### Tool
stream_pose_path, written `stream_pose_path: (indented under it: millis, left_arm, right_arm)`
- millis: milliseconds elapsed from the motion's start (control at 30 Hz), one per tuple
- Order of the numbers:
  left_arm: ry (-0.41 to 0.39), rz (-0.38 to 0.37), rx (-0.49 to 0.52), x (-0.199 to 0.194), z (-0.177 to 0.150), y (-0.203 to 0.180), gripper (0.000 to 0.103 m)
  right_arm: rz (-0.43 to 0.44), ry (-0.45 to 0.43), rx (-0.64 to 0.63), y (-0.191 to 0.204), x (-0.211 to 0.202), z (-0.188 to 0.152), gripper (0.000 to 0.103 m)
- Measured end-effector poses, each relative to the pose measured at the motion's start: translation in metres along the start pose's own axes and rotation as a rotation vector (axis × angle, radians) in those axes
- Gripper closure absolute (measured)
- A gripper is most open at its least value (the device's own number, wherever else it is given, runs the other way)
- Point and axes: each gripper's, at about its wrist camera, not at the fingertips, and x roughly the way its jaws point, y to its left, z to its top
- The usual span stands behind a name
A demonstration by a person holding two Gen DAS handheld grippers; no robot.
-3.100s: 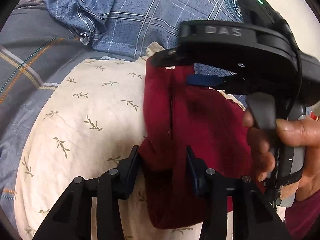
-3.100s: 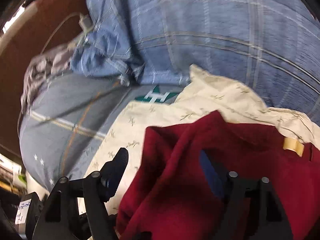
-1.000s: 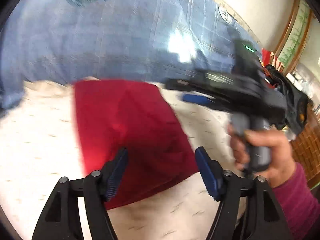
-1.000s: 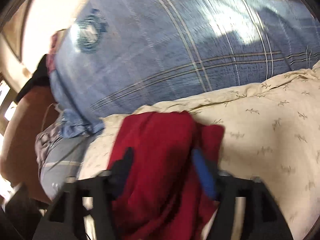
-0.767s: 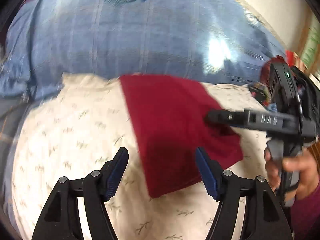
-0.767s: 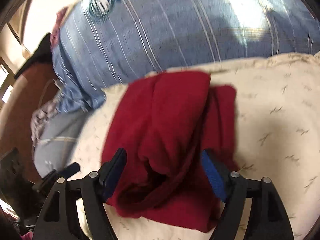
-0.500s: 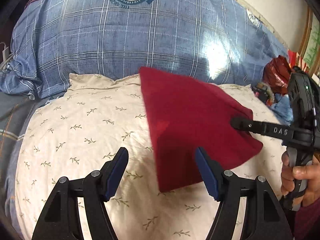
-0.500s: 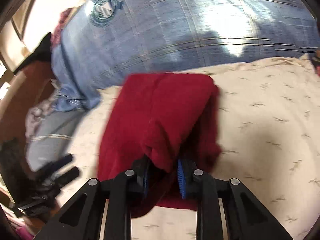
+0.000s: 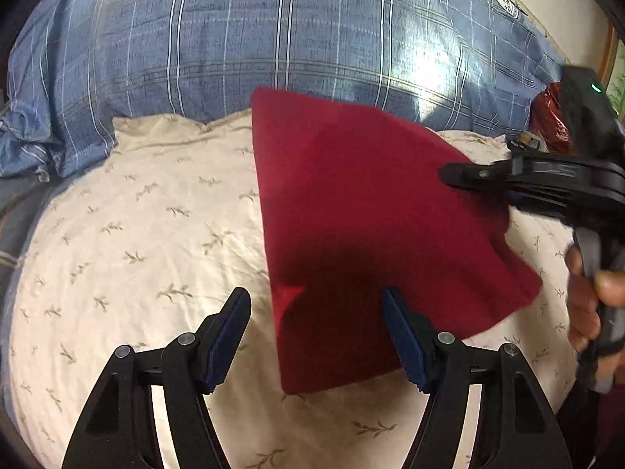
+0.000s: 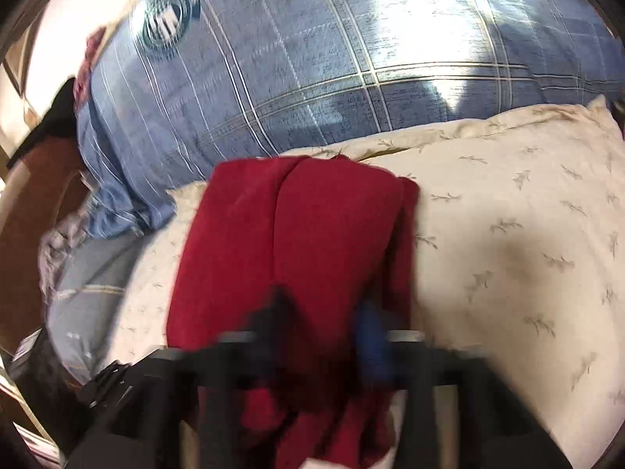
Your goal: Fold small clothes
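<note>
A dark red garment (image 9: 367,230) lies folded on a cream pillow with a leaf print (image 9: 148,234). My left gripper (image 9: 316,336) is open and empty, its fingers either side of the garment's near edge, just above it. My right gripper (image 9: 449,176) comes in from the right and is shut on the garment's right side. In the right wrist view the red garment (image 10: 297,242) runs away from the blurred right gripper (image 10: 324,312), which pinches a fold of it.
A big blue plaid pillow (image 9: 297,39) stands behind the cream one. Grey bedding (image 10: 86,273) lies to the left. A red bag and clutter (image 9: 550,121) sit at the far right. A brown headboard (image 10: 35,179) shows in the right wrist view.
My left gripper let go of the garment and drew back, open. My right gripper closed on a fold of the garment's right side and is moving, blurred.
</note>
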Motion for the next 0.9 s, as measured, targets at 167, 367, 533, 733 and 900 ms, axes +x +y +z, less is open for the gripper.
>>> stream_pose_path:
  millis: [167, 367, 533, 733, 900]
  left_arm:
    - [-0.007, 0.004, 0.014, 0.008, -0.002, -0.002, 0.034]
    - [-0.005, 0.006, 0.022, 0.009, -0.001, -0.005, 0.034]
    - [0.010, 0.012, 0.003, 0.013, -0.002, -0.006, 0.034]
    - [0.013, 0.016, 0.013, -0.001, 0.001, -0.009, 0.033]
    - [-0.024, 0.012, -0.016, -0.011, 0.012, -0.005, 0.031]
  right_arm:
    - [-0.120, -0.054, -0.102, 0.007, -0.007, -0.001, 0.092]
    - [-0.109, -0.120, 0.006, -0.013, -0.042, -0.016, 0.073]
    - [-0.056, -0.074, -0.163, 0.025, -0.036, -0.047, 0.073]
    - [-0.041, -0.059, -0.082, 0.007, -0.033, -0.045, 0.069]
    - [-0.018, -0.121, -0.013, 0.001, -0.048, -0.033, 0.054]
